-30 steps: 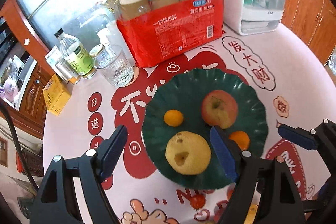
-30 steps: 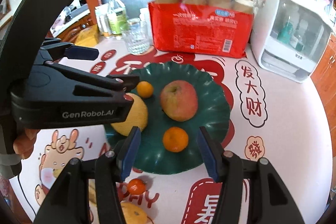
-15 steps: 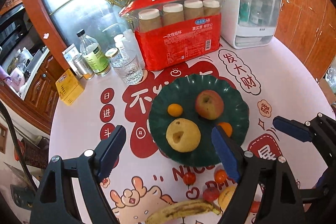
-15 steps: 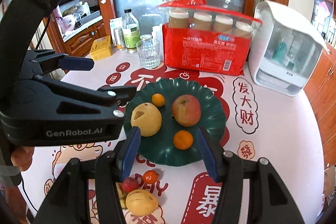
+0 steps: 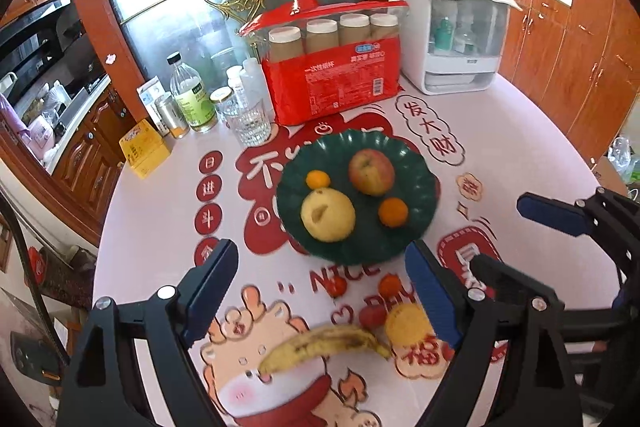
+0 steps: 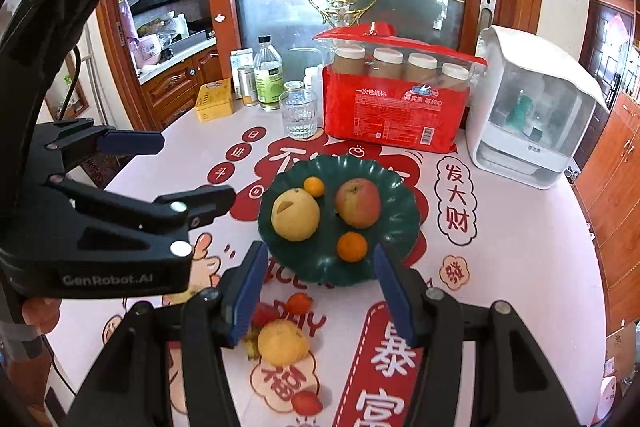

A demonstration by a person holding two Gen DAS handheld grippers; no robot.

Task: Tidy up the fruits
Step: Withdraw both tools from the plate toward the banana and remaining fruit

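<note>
A dark green scalloped plate (image 5: 360,245) holds a red-yellow apple (image 5: 371,171), a yellow pear (image 5: 328,214) and two small oranges (image 5: 393,212). In front of it on the printed tablecloth lie a banana (image 5: 324,345), a round yellow fruit (image 5: 404,323) and small red tomatoes (image 5: 338,285). My left gripper (image 5: 320,249) hovers open above the plate's near edge, with nothing between its blue pads. To its right, my right gripper (image 6: 320,253) is open and empty too, above the yellow fruit (image 6: 283,343) and the plate (image 6: 404,227). Part of the banana is hidden in the right wrist view.
Behind the plate stand a red pack of paper cups (image 5: 332,79), a drinking glass (image 5: 248,123), bottles (image 5: 192,99), a yellow box (image 5: 144,149) and a white cabinet-like box (image 5: 456,35). The round table's edge curves down the left and right sides.
Both grippers have drawn back and up from the plate. The plate looks smaller now, and the banana, yellow fruit and tomatoes in front of it have come into view.
</note>
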